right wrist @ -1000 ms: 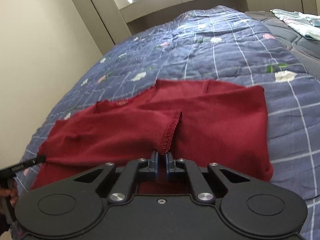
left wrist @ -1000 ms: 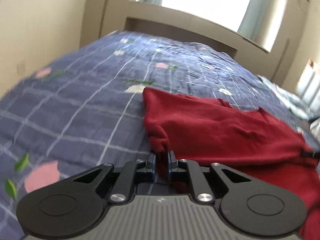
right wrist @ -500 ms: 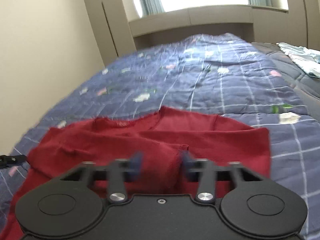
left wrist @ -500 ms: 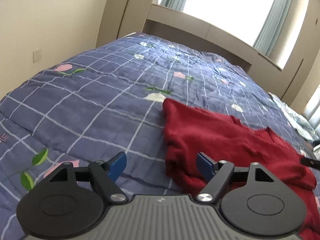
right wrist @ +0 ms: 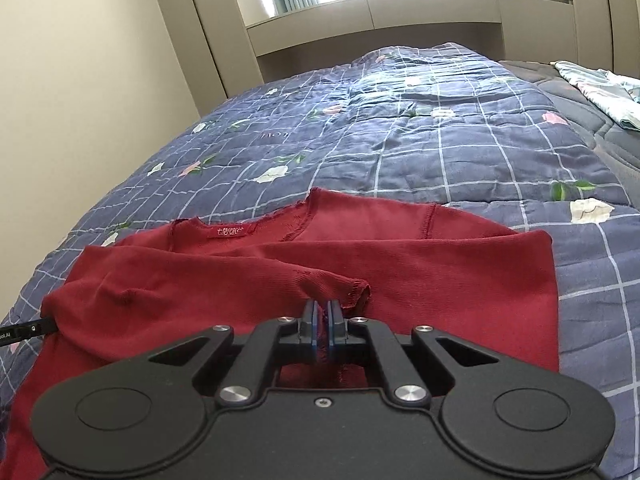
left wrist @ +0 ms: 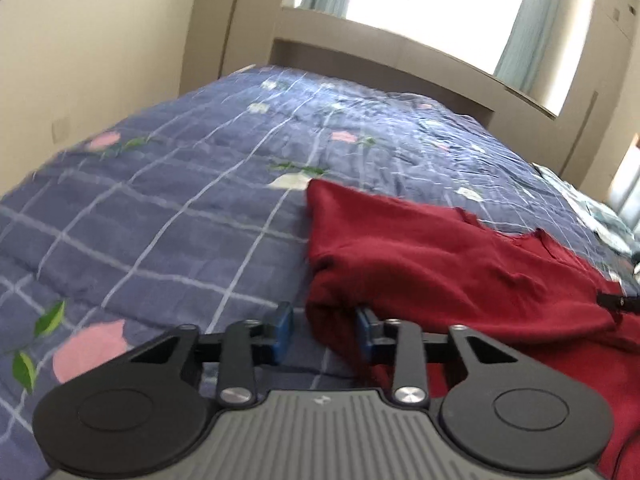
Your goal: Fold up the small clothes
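Note:
A dark red knit top (right wrist: 400, 264) lies spread on the blue checked bedspread (right wrist: 440, 148), its neck label (right wrist: 230, 232) facing up. One sleeve is folded across the body, and its cuff (right wrist: 356, 292) rests right at the tips of my right gripper (right wrist: 326, 312), which is shut. Whether any fabric is pinched there I cannot tell. In the left wrist view the top (left wrist: 440, 248) shows its folded left edge. My left gripper (left wrist: 324, 330) straddles that edge with its jaws closing, the left pad still off the cloth.
A light blue patterned cloth (right wrist: 600, 88) lies at the bed's far right. A beige wall (left wrist: 100, 60) runs along the left side, with a headboard ledge (right wrist: 372, 12) and window behind. Bare bedspread (left wrist: 160, 220) stretches left of the top.
The left gripper let go of the red fold, opened wide, and is now narrowing around the top's edge. The right gripper released the sleeve cuff, which dropped onto the body, then shut again.

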### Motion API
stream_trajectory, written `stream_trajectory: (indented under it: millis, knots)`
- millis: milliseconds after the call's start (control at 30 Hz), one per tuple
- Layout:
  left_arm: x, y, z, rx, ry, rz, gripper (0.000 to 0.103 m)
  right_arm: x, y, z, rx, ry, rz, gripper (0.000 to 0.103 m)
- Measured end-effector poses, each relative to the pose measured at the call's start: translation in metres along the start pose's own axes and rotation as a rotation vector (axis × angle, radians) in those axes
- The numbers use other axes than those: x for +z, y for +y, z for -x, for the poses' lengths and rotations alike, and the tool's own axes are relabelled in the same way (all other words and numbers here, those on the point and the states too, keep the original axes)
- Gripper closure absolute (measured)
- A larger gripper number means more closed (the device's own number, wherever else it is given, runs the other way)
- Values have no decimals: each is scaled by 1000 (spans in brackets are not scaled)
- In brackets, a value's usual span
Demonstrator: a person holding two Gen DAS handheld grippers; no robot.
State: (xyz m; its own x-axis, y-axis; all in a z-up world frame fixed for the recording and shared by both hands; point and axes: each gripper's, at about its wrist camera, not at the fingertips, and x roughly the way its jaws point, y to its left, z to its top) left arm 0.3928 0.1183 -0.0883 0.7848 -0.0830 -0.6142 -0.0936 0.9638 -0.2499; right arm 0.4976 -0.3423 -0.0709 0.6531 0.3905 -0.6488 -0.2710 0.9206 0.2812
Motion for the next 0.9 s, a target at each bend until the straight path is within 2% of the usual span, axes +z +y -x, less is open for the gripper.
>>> stream_trajectory:
  millis: [67,133,300,400,500,567,667,833,900]
  knots:
    - [-3,-8,3,21,-12,-92,68,2,-3,-1,6,6,-12,100]
    - [-5,-10,3,22,-4,-139,69,4,-7,-2,13,11,-37,100]
    - [-8,-10,3,14,12,-185,69,8,-16,-2,5,4,-80,99]
    - [-9,-13,1,32,0,-192,70,7,-21,-2,-59,11,-78,103]
    - [-8,-13,0,28,-7,-180,82,2,-37,-1,-8,13,-155,103]
    - [-8,-16,1,41,-26,-184,88,1,-33,1,-14,12,-123,103]
    - [-6,-13,3,50,-42,-128,91,0,-29,0,-28,13,-80,103]
    - [-6,17,-1,7,-19,157,91,-5,-32,-2,-18,-2,-86,103]
    - [-7,22,-1,0,-22,203,91,-7,-30,-1,-25,-11,-59,103]
